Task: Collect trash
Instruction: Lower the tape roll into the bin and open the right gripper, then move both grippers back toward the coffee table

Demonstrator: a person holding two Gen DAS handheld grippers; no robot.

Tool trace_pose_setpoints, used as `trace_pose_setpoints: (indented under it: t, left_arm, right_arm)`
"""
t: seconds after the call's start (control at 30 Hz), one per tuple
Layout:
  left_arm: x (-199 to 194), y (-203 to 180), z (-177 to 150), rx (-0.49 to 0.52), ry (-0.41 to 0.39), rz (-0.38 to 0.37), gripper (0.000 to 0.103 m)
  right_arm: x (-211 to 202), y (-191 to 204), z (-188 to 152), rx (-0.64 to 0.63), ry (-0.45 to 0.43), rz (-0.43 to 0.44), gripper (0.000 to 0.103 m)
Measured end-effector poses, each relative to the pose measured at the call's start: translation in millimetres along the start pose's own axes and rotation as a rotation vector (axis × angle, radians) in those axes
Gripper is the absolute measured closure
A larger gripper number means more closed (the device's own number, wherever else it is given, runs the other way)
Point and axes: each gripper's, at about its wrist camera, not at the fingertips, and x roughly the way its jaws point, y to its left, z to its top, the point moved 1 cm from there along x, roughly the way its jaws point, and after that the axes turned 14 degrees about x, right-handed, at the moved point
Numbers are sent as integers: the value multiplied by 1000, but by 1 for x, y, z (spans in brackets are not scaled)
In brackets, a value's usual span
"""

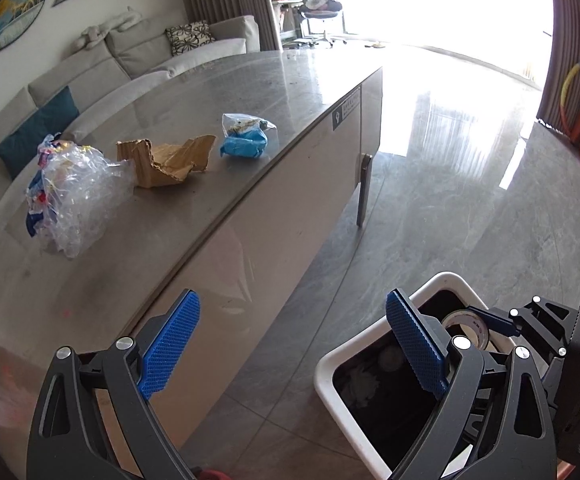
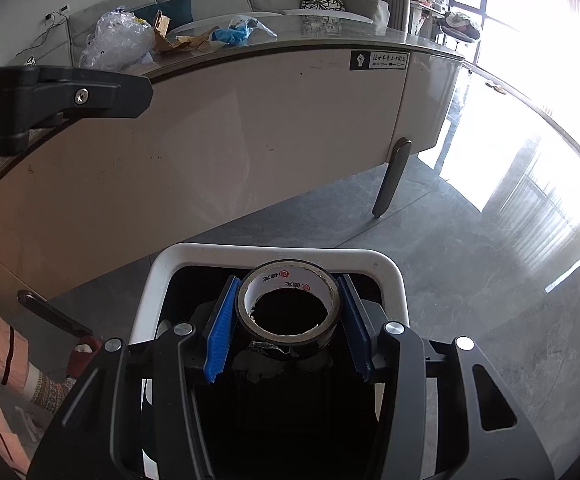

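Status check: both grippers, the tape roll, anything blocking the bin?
Right gripper shut on tape roll, held over white bin. Left gripper open, empty. Three scraps on table. Bin mouth unobstructed.

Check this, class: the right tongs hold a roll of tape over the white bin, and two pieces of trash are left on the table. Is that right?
Not quite. Three pieces are left on the table, not two: a clear bag, torn cardboard and a blue bag, as the left wrist view shows. The right tongs do hold the tape over the bin.
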Motion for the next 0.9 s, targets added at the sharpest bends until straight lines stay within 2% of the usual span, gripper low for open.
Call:
trace_pose_setpoints:
  t: [0.23,0.27,0.3,0.33,0.5,0.7,0.9]
  left_arm:
    - [4,1,-1,-6,10,-10,9]
    - [4,1,-1,-8,10,-10,9]
    - [4,2,-1,-9,11,-11,9]
    - [4,1,-1,-9,11,-11,9]
    - [2,1,-1,-8,8,-7,9]
    - [-11,9,-1,-25,-18,1,9]
    - [-27,24,-3,-50,-46,19,9]
  right_arm:
    - [3,0,2,7,18,15,51]
    - [6,-1,2,13,37,18,42]
    - [7,-2,2,21,41,16,9]
    - [8,-3,1,32,38,20,5]
    - [7,-7,3,55,42,11,5]
    - [-24,-5,14,55,-64,-18,5]
    - [-58,4,35,53,-164,-7,5]
